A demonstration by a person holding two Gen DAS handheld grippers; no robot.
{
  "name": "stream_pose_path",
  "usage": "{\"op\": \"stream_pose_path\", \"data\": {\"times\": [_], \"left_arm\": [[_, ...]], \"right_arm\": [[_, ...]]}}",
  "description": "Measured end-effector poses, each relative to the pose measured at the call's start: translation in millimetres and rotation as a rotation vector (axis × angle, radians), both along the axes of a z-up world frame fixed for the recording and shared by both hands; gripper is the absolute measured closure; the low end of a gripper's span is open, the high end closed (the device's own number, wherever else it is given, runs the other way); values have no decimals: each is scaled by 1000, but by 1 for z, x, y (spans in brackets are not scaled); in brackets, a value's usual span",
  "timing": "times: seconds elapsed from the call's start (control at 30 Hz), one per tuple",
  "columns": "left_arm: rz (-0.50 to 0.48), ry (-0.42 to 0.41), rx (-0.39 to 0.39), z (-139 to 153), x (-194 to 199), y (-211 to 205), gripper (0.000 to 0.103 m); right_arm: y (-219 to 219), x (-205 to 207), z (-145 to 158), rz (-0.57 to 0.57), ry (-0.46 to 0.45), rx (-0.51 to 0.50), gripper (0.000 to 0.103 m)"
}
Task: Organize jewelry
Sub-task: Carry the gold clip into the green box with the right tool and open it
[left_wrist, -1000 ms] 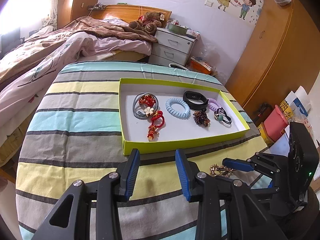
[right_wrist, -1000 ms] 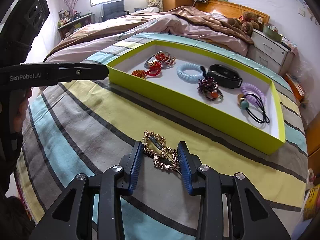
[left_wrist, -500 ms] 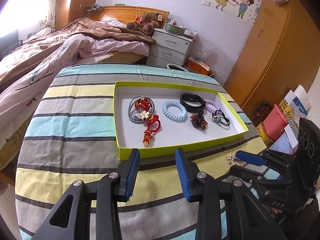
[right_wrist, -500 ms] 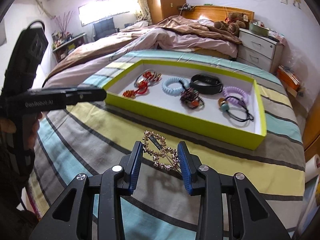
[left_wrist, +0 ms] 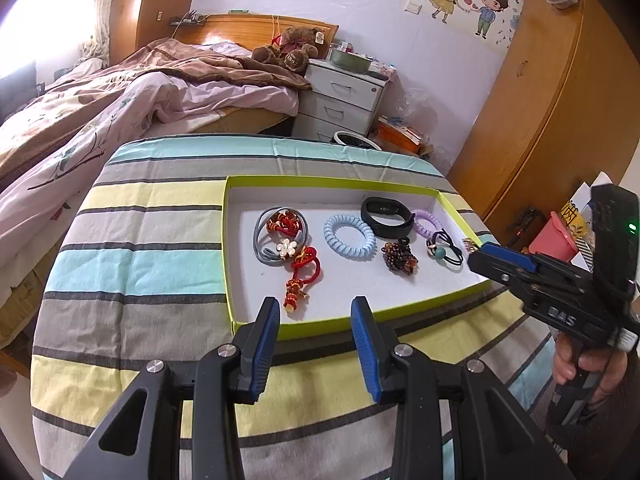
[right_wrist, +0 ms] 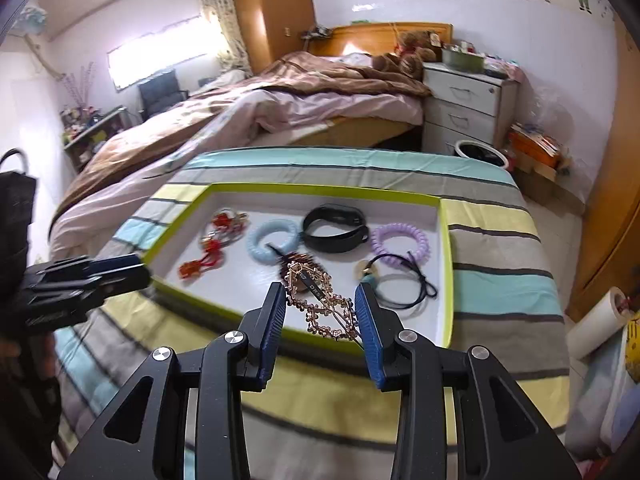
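The gold hair clip (right_wrist: 320, 304) sits clamped between your right gripper (right_wrist: 322, 316) pads, jaws part-closed on its 2 edges, and it hangs in the air over the near wall of the lime-green tray (right_wrist: 447, 264). It is an openwork piece gripped across its width, so the hold looks slight: a quick roll or jolt of your wrist could let it pivot or slip out onto the striped tablecloth (right_wrist: 496, 248) short of the tray.

Directly beyond it lie the brown beaded tie (right_wrist: 308, 260) and the black elastic with a teal bead (right_wrist: 400, 284). Release too early or too low and the clip's filigree may snag the elastic or land on top of the beaded tie, tangling what is already sorted. The bare white floor at the near side of the tray seems the safer spot.

Your left gripper (left_wrist: 314, 344) hovers before the tray's near wall, jaws half open with nothing between them. It is well apart from the clip; keep it clear of the tray wall so it does not nudge the tray.
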State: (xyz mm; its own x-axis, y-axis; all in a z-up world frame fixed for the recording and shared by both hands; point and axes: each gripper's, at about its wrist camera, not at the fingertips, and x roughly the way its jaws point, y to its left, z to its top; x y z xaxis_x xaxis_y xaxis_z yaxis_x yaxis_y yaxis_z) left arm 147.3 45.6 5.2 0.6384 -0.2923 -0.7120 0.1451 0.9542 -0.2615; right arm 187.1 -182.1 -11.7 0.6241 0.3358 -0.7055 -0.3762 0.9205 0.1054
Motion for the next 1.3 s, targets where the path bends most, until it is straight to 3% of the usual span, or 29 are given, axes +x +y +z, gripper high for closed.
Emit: {"op": "stream_pose_path", "data": {"times": [0.33,0.63,1.3], "left_arm": [[-4,19,14,-8,14,-4,66],[-7,27,23,-12,19,-6,66],[0,32,35,-15,22,-7,66]], "right_arm": [[8,33,-25,-22,90,-77,66],[17,38,-34,-9,108,-141,66],[17,38,-33,-8,115,-104,65]]}}
